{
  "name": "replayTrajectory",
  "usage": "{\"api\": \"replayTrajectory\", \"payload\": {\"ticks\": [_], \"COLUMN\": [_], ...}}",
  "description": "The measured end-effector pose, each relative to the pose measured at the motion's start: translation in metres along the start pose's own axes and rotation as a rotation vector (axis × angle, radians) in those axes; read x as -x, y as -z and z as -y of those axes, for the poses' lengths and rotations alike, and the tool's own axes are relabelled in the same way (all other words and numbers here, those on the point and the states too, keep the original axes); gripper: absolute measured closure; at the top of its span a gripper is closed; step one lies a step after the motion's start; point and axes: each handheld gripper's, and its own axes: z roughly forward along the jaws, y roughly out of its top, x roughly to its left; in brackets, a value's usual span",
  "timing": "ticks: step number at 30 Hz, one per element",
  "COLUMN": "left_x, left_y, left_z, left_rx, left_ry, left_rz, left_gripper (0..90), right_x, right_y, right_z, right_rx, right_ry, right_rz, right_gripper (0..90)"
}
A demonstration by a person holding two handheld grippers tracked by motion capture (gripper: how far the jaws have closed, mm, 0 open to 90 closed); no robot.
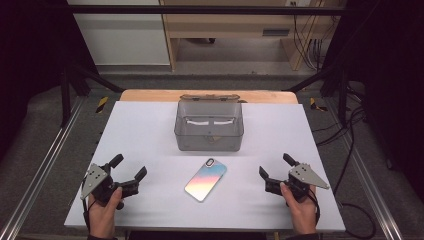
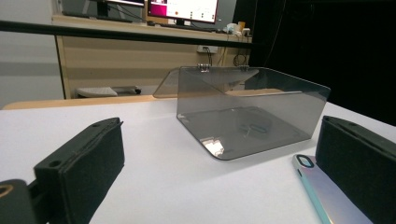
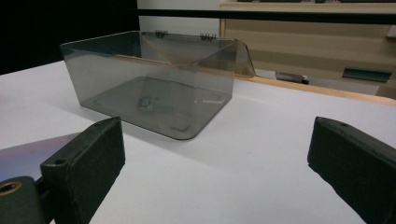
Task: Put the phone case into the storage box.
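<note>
A phone (image 1: 205, 179) in a pastel pink-blue-yellow case lies face down near the middle front of the white table (image 1: 145, 135). Behind it stands a smoky clear plastic box (image 1: 209, 126) with its hinged lid folded back. My left gripper (image 1: 129, 168) rests open at the front left, held by a hand. My right gripper (image 1: 275, 166) rests open at the front right. In the left gripper view the box (image 2: 247, 116) is ahead and the phone (image 2: 327, 193) lies by the right jaw. In the right gripper view the box (image 3: 154, 88) is ahead left and the phone (image 3: 32, 156) is behind the left jaw.
The box's inside looks empty apart from a small mark on its floor. A wooden strip (image 1: 150, 95) edges the table's far side. Metal rails (image 1: 45, 160) run along both sides, and cables (image 1: 350, 145) lie on the floor at the right.
</note>
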Motion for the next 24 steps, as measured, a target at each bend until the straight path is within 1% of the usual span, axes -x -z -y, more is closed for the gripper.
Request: {"api": "replayTrajectory", "payload": {"ticks": [3, 4, 8, 10, 14, 15, 16, 18, 19, 22, 23, 24], "left_x": [0.0008, 0.0015, 0.0017, 0.0022, 0.0020, 0.0019, 0.0019, 0.0026, 0.0028, 0.0035, 0.0043, 0.0043], "left_y": [-0.0005, -0.0011, -0.0020, -0.0029, -0.0031, -0.0036, -0.0036, -0.0050, -0.0049, -0.0056, -0.0063, -0.0063], "left_z": [0.0002, 0.0005, 0.0013, 0.0024, 0.0031, 0.0035, 0.0035, 0.0045, 0.0045, 0.0049, 0.0057, 0.0057], "left_rx": [-0.008, -0.015, -0.028, -0.041, -0.050, -0.060, -0.060, -0.076, -0.080, -0.087, -0.100, -0.100], "left_ry": [-0.009, -0.011, -0.008, 0.000, 0.003, 0.004, 0.004, 0.000, -0.007, -0.009, -0.013, -0.013], "left_rz": [-0.003, -0.004, -0.003, 0.001, 0.005, 0.010, 0.010, 0.010, 0.004, 0.008, 0.009, 0.009], "left_gripper": [0.9, 1.0, 1.0, 1.0, 1.0, 1.0, 1.0, 1.0, 1.0, 1.0, 1.0, 1.0], "right_x": [-0.0001, 0.0001, 0.0010, 0.0009, 0.0007, 0.0008, 0.0013, 0.0014, 0.0017, 0.0014, 0.0014, 0.0012], "right_y": [-0.0004, -0.0002, -0.0009, -0.0023, -0.0031, -0.0033, -0.0037, -0.0041, -0.0046, -0.0057, -0.0068, -0.0073], "right_z": [0.0005, 0.0008, 0.0021, 0.0031, 0.0035, 0.0036, 0.0039, 0.0044, 0.0047, 0.0052, 0.0057, 0.0059], "right_rx": [-0.007, -0.011, -0.019, -0.036, -0.047, -0.054, -0.059, -0.067, -0.070, -0.082, -0.091, -0.097], "right_ry": [-0.007, -0.018, -0.022, -0.038, -0.044, -0.052, -0.056, -0.068, -0.066, -0.073, -0.074, -0.076], "right_rz": [0.002, 0.000, 0.003, 0.005, 0.007, 0.011, 0.011, 0.016, 0.020, 0.023, 0.026, 0.029], "right_gripper": [4.1, 4.1, 3.7, 3.4, 3.5, 3.4, 3.4, 3.2, 3.2, 3.3, 3.5, 3.5]}}
